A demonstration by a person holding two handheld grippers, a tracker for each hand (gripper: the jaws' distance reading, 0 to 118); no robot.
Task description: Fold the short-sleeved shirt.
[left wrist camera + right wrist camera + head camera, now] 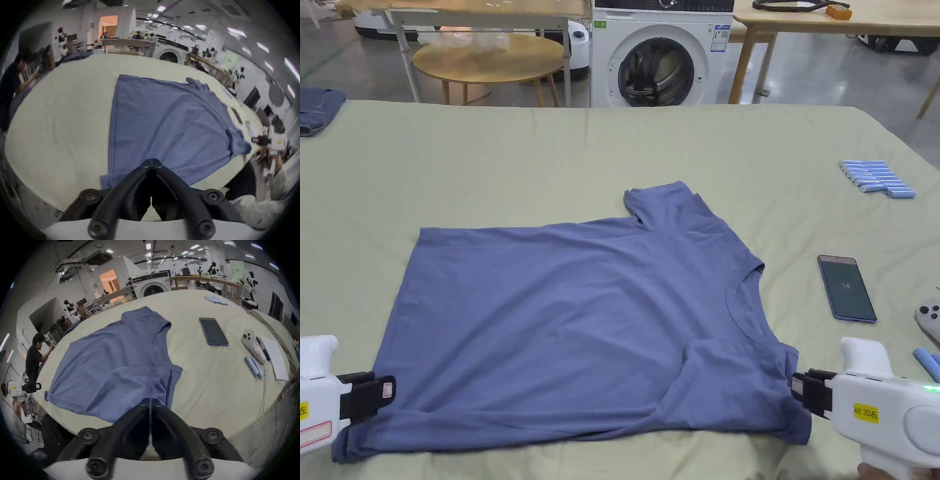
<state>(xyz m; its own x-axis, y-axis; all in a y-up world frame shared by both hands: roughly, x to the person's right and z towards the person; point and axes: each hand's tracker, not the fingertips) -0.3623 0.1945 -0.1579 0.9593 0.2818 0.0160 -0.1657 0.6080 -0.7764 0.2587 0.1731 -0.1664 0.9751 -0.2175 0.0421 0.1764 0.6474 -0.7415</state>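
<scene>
A blue short-sleeved shirt (569,312) (162,121) (105,361) lies flat and sideways on the pale green table cover (487,162), hem to the left and neckline to the right. Its near sleeve is folded in over the body. My left gripper (387,390) (151,162) sits at the hem edge close to the near left corner, jaws together on the fabric. At the near shoulder, beside the folded sleeve, my right gripper (798,387) (151,400) is also shut on the cloth. Each gripper also shows far off in the other's view, the left gripper (38,387) and the right gripper (254,139).
A phone (847,289) (213,331) lies right of the shirt, with a white controller (928,315) beyond it and a row of blue cylinders (878,179) farther back. A dark garment (319,109) sits at the far left edge. A washing machine (659,56) stands behind the table. A person (33,356) stands off to the left.
</scene>
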